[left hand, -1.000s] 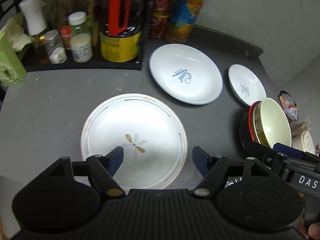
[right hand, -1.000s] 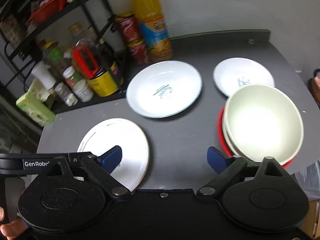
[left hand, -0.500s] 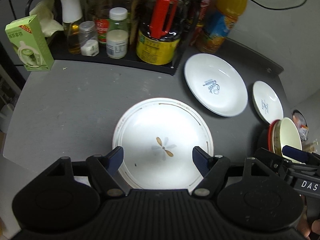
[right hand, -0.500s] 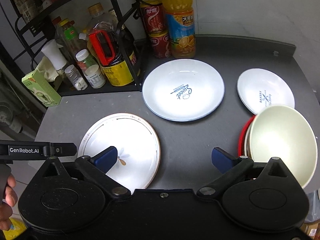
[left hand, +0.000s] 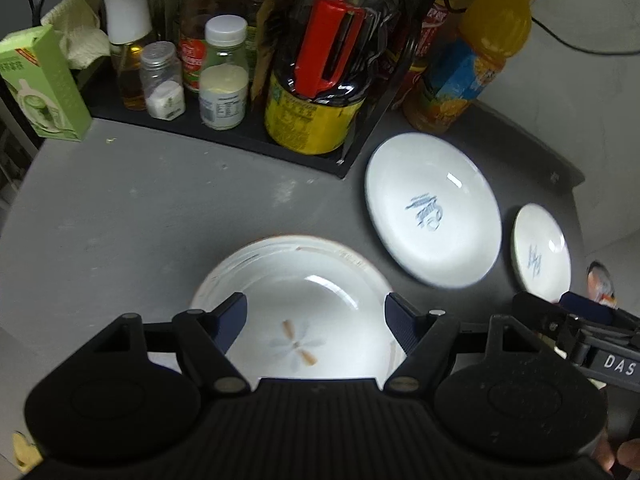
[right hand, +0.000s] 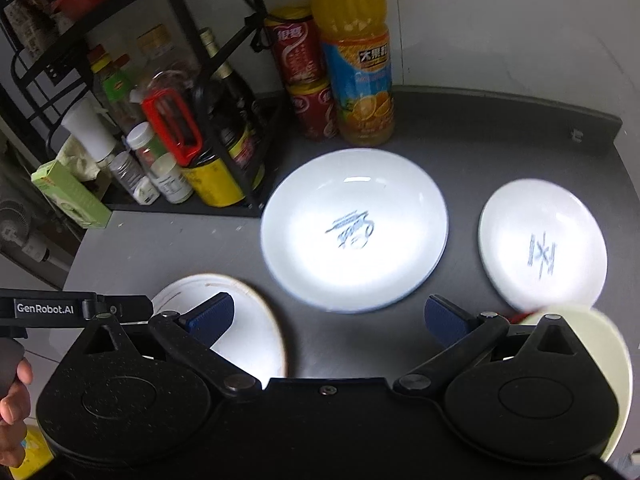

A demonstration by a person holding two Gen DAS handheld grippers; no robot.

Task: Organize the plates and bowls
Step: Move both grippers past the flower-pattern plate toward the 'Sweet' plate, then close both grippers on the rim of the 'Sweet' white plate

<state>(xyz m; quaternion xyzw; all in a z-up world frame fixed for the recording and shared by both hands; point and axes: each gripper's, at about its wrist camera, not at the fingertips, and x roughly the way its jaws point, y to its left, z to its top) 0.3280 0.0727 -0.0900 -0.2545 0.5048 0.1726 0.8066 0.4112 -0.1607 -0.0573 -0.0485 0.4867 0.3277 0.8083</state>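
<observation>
You have three plates on the grey counter (right hand: 500, 148): a flower-print plate (left hand: 292, 280) nearest you on the left, a large white plate (right hand: 354, 230) with blue script in the middle, and a small white plate (right hand: 542, 244) with blue lettering to its right; the writing on both is too blurred to read. One cream bowl (right hand: 600, 344) shows at the right edge, with a sliver of red under its rim.

Your left gripper (left hand: 315, 320) hangs over the flower-print plate, jaws spread and holding nothing. Your right gripper (right hand: 329, 318) is likewise wide and empty above bare counter between that plate and the bowl.

Behind stand two stacked red cans (right hand: 304, 76) and one orange drink bottle (right hand: 354, 60) with Chinese characters. The left tool's arm reads "GenRobot.AI"; the right's shows "DAS".
</observation>
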